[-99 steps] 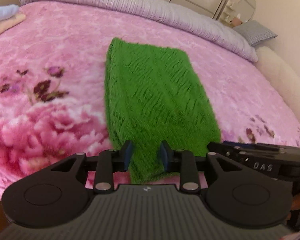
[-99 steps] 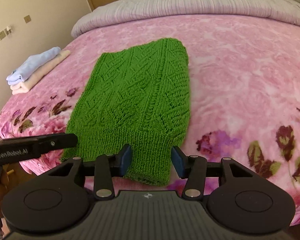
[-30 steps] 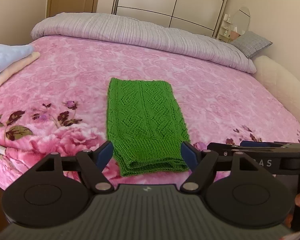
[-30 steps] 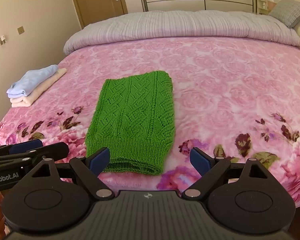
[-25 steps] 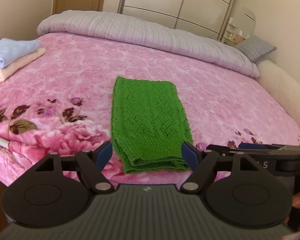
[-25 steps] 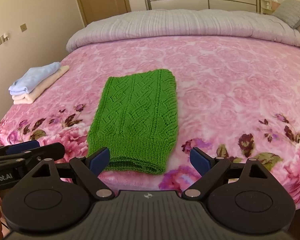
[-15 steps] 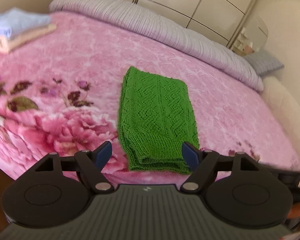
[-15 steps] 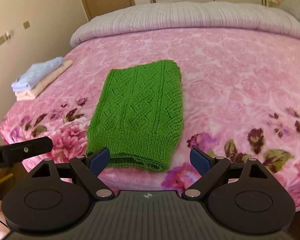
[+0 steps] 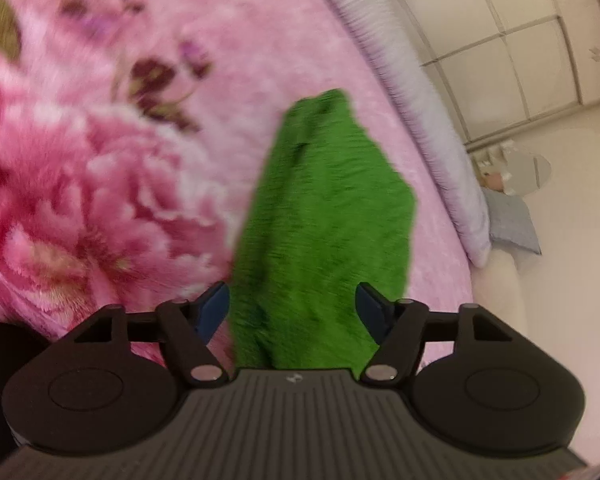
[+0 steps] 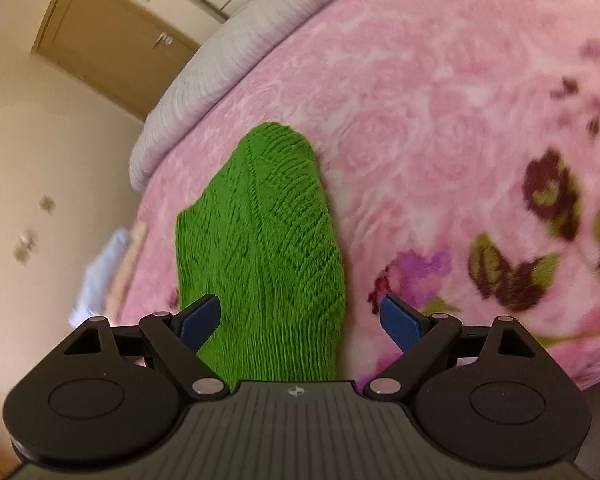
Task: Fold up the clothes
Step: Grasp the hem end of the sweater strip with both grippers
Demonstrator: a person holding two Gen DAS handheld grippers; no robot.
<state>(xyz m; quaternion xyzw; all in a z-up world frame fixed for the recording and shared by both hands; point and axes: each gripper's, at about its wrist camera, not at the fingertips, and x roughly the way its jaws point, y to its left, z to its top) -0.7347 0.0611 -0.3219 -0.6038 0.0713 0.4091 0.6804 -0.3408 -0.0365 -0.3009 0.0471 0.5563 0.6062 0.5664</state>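
In the left wrist view the pink floral blanket [image 9: 100, 184] fills the left and upper left of the frame, badly smeared by motion. At centre lies the green knitted garment [image 9: 324, 232], already folded into a long narrow strip that runs from the lower centre up toward the middle of the frame. The left gripper [image 9: 294, 304] has its 2 fingers spread to roughly the width of the strip, the jaws having just been closing a little; the near end of the knit sits between them, yet neither blue pad presses on it, so nothing is held. To the right of the strip are the grey quilt [image 9: 432, 120] and, at the far right, wardrobe doors [image 9: 520, 60].

In the right wrist view a wall and a wooden door [image 10: 108, 44] occupy the upper left (a small stack of folded laundry [image 10: 108, 264] shows blurred at the left edge). The same garment lies at centre. The right gripper [image 10: 300, 318] stands wide open: its left finger overlaps the strip's near end, its right finger is over bare blanket, and it grips nothing.

Risks, as I judge them: both views are rolled and blurred, so a hasty closure could pinch only the top layer, or catch blanket pile along with knit. Lifting then would peel the fold open or drag the strip askew.
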